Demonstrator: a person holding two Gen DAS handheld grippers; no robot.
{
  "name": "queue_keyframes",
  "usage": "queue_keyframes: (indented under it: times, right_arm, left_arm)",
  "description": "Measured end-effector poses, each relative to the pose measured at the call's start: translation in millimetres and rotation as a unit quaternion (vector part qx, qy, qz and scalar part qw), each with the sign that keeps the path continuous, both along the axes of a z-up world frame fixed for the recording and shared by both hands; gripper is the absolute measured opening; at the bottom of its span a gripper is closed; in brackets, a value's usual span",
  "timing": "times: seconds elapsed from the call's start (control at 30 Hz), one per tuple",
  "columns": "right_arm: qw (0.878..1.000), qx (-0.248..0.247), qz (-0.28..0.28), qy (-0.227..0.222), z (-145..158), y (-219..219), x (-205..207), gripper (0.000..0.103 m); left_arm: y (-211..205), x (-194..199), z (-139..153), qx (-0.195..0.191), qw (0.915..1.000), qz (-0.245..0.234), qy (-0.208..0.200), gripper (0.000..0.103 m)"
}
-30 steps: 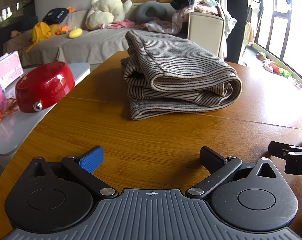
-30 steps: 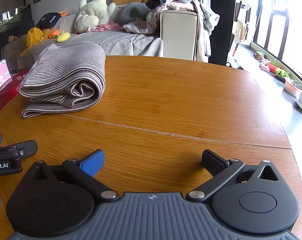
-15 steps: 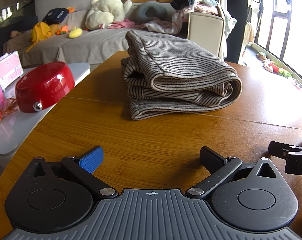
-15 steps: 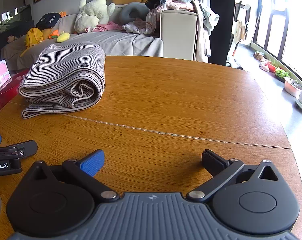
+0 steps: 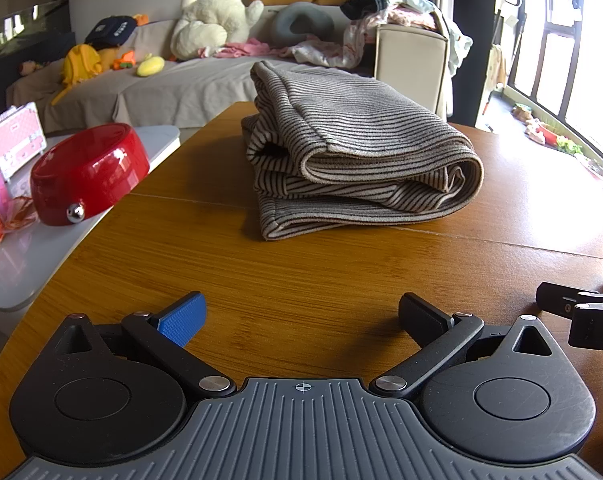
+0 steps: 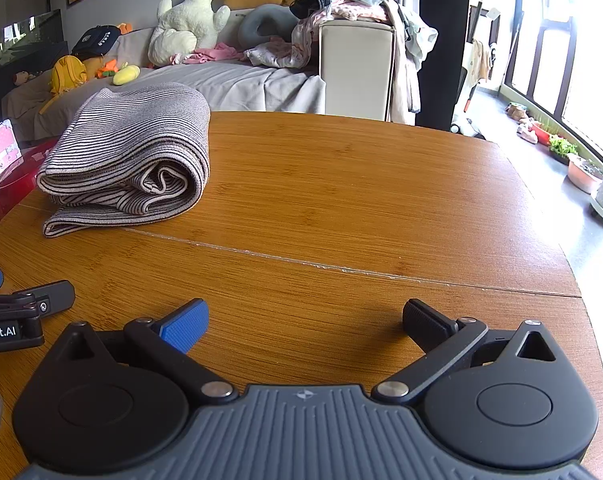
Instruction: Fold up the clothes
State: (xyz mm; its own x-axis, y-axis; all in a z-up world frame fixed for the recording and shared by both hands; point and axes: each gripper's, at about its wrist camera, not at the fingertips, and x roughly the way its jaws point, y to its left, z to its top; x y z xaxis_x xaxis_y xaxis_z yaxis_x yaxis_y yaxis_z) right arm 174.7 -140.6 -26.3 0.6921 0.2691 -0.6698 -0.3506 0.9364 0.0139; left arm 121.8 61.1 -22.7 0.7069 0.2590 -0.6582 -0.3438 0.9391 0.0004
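Observation:
A grey-and-black striped garment (image 5: 353, 152) lies folded in a thick bundle on the round wooden table (image 5: 301, 272), also seen at the left in the right wrist view as the striped garment (image 6: 133, 160). My left gripper (image 5: 301, 314) rests low near the table's front edge, open and empty, well short of the bundle. My right gripper (image 6: 305, 320) sits beside it to the right, also open with nothing between its fingers. Each gripper's tips show at the edge of the other's view.
A red bowl (image 5: 87, 172) and a pink case (image 5: 13, 140) sit on a white side table (image 5: 29, 264) to the left. Behind the table stands a sofa (image 5: 205, 80) with plush toys and loose clothes. The table's right edge (image 6: 573, 264) drops to the floor.

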Motion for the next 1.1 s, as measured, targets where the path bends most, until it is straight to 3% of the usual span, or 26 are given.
queue_keyframes:
  times: [1.1]
  right_arm:
    - [1.0,-0.003,0.023,0.0,0.8,7.3,3.9,0.103]
  left_arm:
    - [-2.9,1.4,0.0,0.0,1.0,-0.001,0.001,0.103]
